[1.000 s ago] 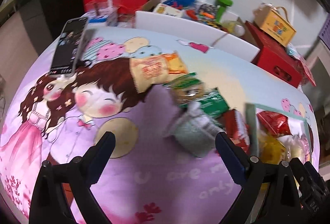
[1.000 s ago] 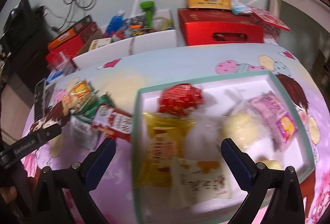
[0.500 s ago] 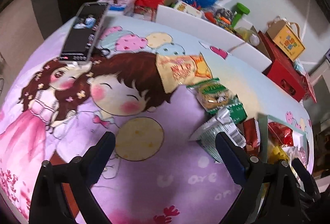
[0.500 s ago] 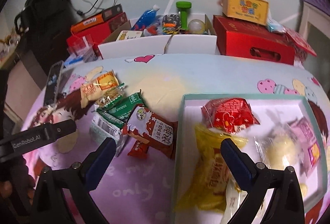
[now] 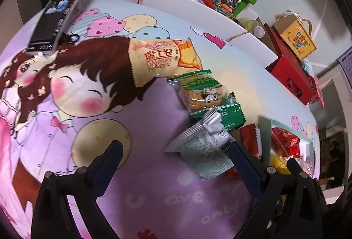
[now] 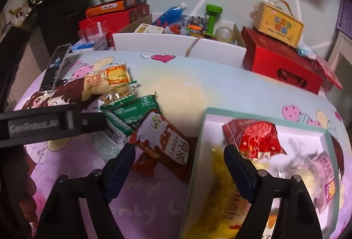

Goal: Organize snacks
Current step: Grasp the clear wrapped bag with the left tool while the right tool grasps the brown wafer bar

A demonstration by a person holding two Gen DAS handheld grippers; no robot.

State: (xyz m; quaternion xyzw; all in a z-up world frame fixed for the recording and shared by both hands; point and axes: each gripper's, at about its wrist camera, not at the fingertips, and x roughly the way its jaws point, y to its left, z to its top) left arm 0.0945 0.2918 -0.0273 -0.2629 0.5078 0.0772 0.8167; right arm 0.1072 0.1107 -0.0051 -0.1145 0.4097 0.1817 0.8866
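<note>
Both claws gape empty: our left claw (image 5: 173, 151) beside a silver pack (image 5: 201, 151), our right claw (image 6: 179, 156) over a red-and-white pack (image 6: 164, 137) by the tray (image 6: 198, 151). "DALIYUAN" marks the yellow pack (image 5: 160, 60). Both claws have shifted left since before.

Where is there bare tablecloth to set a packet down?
Free: the pale stretch between the heart print, the red box and the tray; also the purple area left of the grey packet. Crowded: the snack pile beside the tray.
</note>
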